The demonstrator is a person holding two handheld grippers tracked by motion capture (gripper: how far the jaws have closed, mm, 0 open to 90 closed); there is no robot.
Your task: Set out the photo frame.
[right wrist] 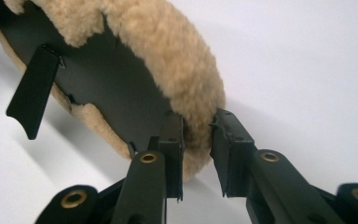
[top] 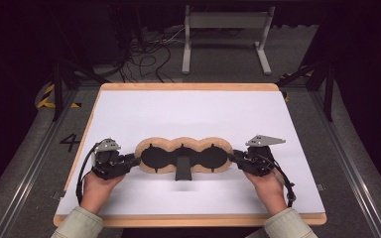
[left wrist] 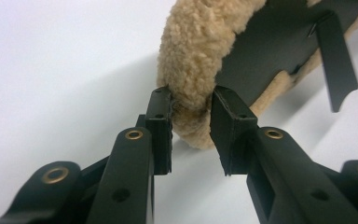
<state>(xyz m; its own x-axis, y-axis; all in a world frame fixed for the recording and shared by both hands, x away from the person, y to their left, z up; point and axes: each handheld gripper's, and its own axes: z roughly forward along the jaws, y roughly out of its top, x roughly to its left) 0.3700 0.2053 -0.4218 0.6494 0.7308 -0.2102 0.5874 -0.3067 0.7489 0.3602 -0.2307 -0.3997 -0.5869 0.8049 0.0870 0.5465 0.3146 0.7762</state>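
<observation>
High view: a white table (top: 188, 106) with a wooden rim. Just near of its middle lies a three-lobed frame (top: 182, 144), a black board edged in tan fleece, with its long axis running left to right. A black stand flap (top: 183, 168) sticks out from the middle lobe toward the near edge. The left gripper (top: 131, 161) meets the frame's left end and the right gripper (top: 234, 157) meets its right end. Each hand is therefore equally close to its own end, and the two grippers face each other along the frame's length. Wide bare table lies on the far side, with a narrower strip toward the near edge. The table's left and right edges are well apart from the hands.

Left gripper view: the two black jaws stand narrow, one on each side of the fleece rim (left wrist: 191, 70) at the frame's end. The pads press into the pile, so this reads as a grip on the frame. The black board (left wrist: 279, 42) runs away up and to the right.

Right gripper view: the jaws are likewise narrow and pinch the fleece rim (right wrist: 182, 60) at the other end. One pad sits on the board side and one on the outer fleece. The flap (right wrist: 32, 88) hangs farther off at left.

Judged from this, any lift has to stay level, with both ends rising together along that left-right axis.
</observation>
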